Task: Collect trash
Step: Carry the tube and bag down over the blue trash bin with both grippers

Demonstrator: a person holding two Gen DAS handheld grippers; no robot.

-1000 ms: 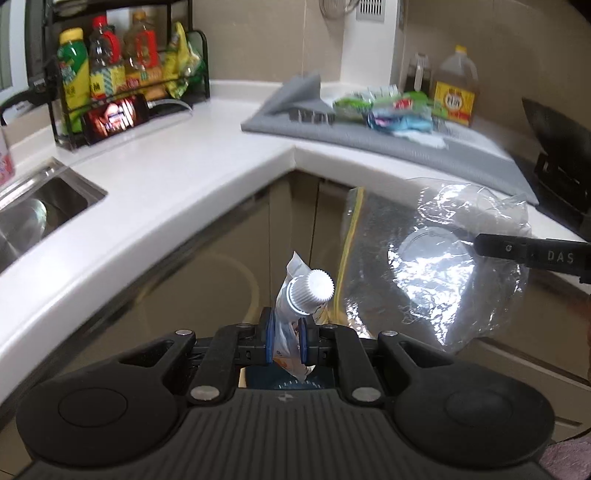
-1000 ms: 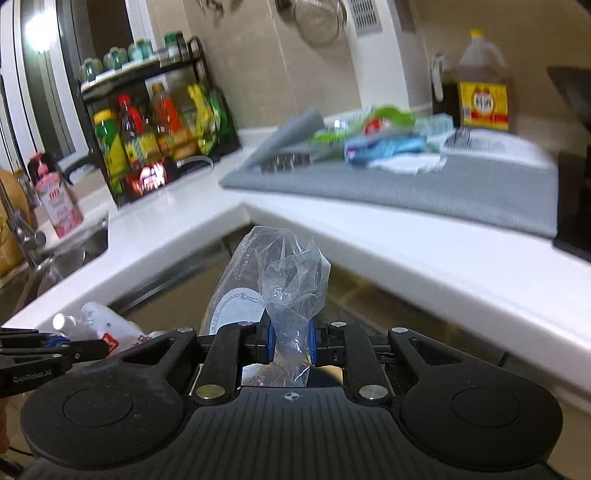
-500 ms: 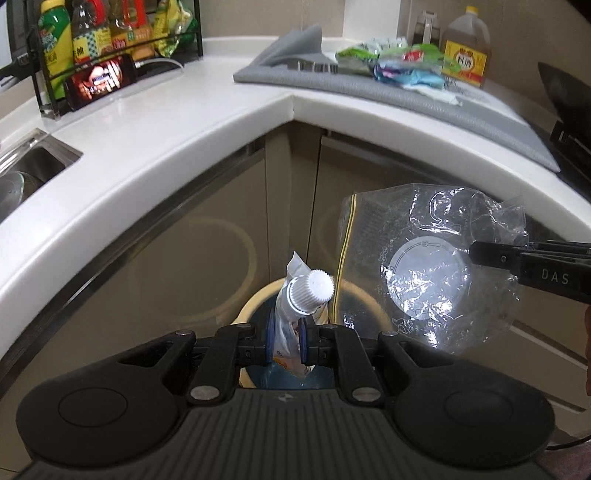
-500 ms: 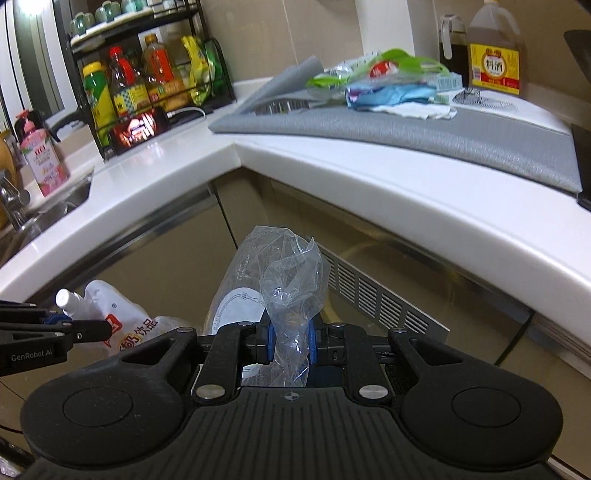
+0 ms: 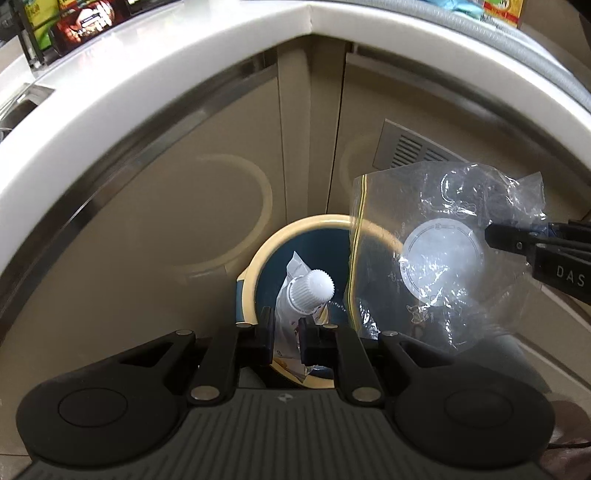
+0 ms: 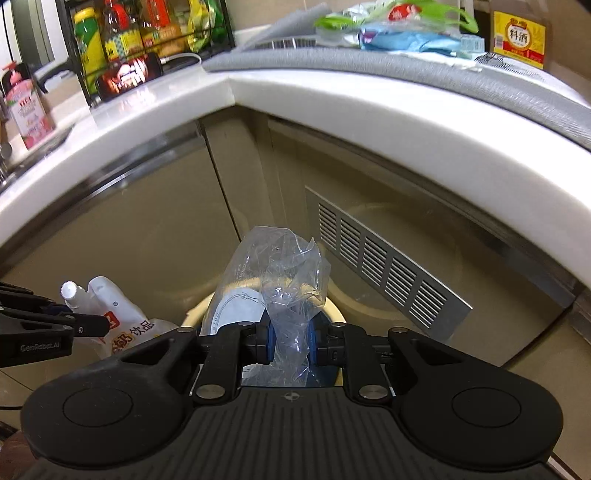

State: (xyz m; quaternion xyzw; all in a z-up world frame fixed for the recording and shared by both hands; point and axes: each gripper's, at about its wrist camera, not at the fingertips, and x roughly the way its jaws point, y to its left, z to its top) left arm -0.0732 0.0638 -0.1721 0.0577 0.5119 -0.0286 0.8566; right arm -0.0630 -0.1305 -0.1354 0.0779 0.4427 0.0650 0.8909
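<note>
My left gripper is shut on a white drink pouch with a ribbed screw cap; it hangs right above the open mouth of a round bin with a cream rim and dark blue inside. My right gripper is shut on a crumpled clear zip bag bearing a white round label. In the left wrist view that bag hangs over the bin's right rim, pinched by the right gripper's fingers. In the right wrist view the pouch and the left gripper sit at the lower left, beside the bin.
A white countertop curves overhead, with beige cabinet doors and a metal vent grille beneath it. On the counter lie a grey mat with packets, a yellow-labelled bottle, a rack of bottles and a pink dispenser.
Both grippers have sunk below the counter edge and tipped further down, each keeping its item. The bin has come into full view beneath the pouch and the bag.
</note>
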